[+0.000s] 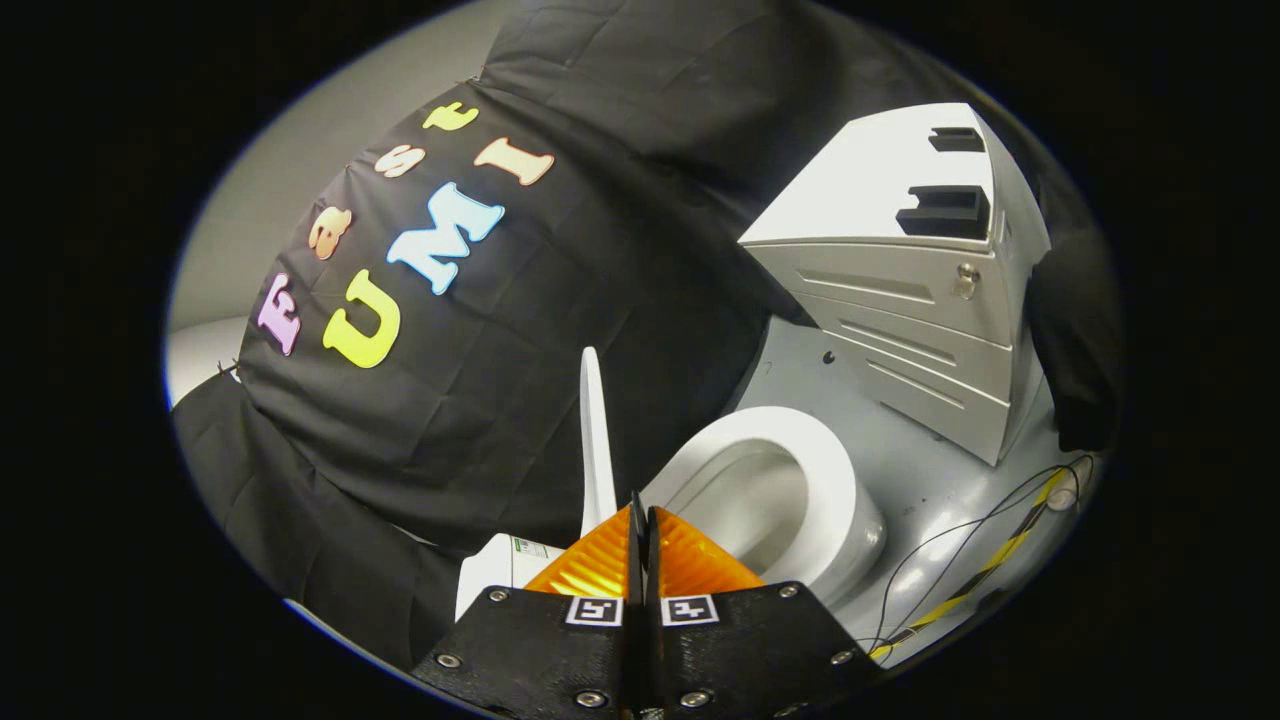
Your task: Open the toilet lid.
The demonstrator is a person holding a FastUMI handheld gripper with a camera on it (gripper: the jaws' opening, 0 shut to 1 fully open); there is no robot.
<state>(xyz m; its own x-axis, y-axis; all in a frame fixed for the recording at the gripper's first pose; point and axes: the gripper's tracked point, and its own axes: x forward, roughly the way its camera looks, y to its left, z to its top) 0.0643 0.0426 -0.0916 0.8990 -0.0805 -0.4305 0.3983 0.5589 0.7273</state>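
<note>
Jaws pressed together, empty, before raised toilet lid [596, 440].

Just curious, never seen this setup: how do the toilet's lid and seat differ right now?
The lid stands upright, seen edge-on as a thin strip; the seat lies flat, a broad ring around the bowl. The lid rises just beyond the shut tongs; the seat sits off to their side. Both are white.

even bright light, sharp focus, strong fisheye bending at edges.
</note>
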